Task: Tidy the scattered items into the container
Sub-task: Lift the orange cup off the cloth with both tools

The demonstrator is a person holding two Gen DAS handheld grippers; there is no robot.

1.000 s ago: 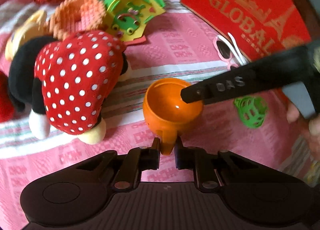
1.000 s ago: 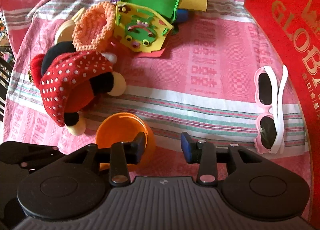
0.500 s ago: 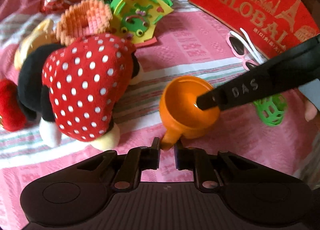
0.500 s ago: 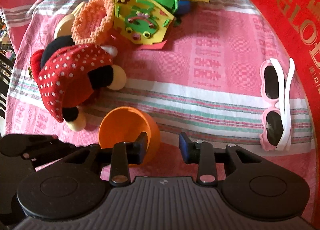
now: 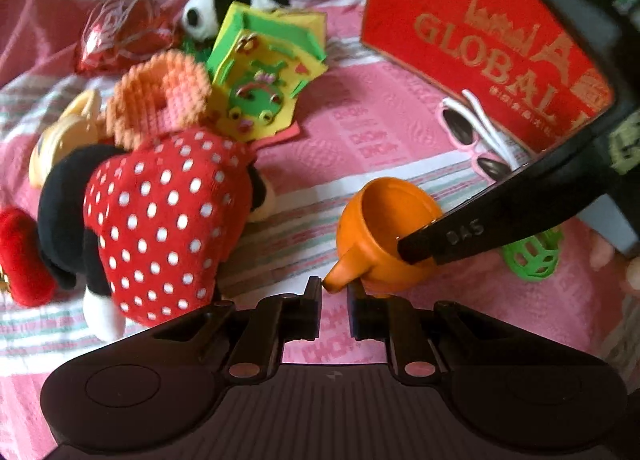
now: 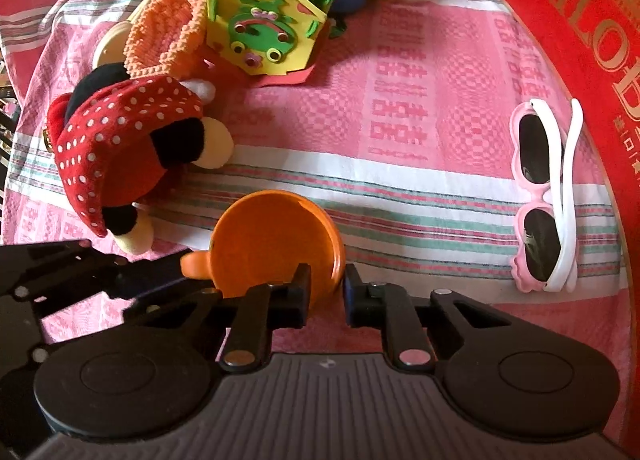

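An orange plastic cup (image 5: pixel 390 227) with a small handle is tilted, lifted off the pink cloth. My left gripper (image 5: pixel 334 292) has its jaws close together at the cup's handle; the handle tip pokes out just above them. My right gripper (image 6: pixel 325 288) is shut on the cup's rim (image 6: pixel 280 240), one finger inside and one outside; its black finger (image 5: pixel 480 232) reaches into the cup in the left wrist view. The red container (image 5: pixel 480 31) with gold "GLOBAL" lettering lies at the far right, and shows in the right wrist view (image 6: pixel 580 19).
A mouse plush in a red polka-dot dress (image 5: pixel 160 219) lies left. Behind it are an orange knitted basket (image 5: pixel 160 95), a yellow-green foam craft box (image 5: pixel 264 75), a panda toy (image 5: pixel 236 7) and a red foil item (image 5: pixel 116 31). Pink sunglasses (image 6: pixel 548 191) and a green lattice ball (image 5: pixel 532 256) lie right.
The cup has been tipped and carried to the right and up. The right gripper's jaws have closed from wide apart onto the cup's rim. The left gripper's grip on the handle looks looser.
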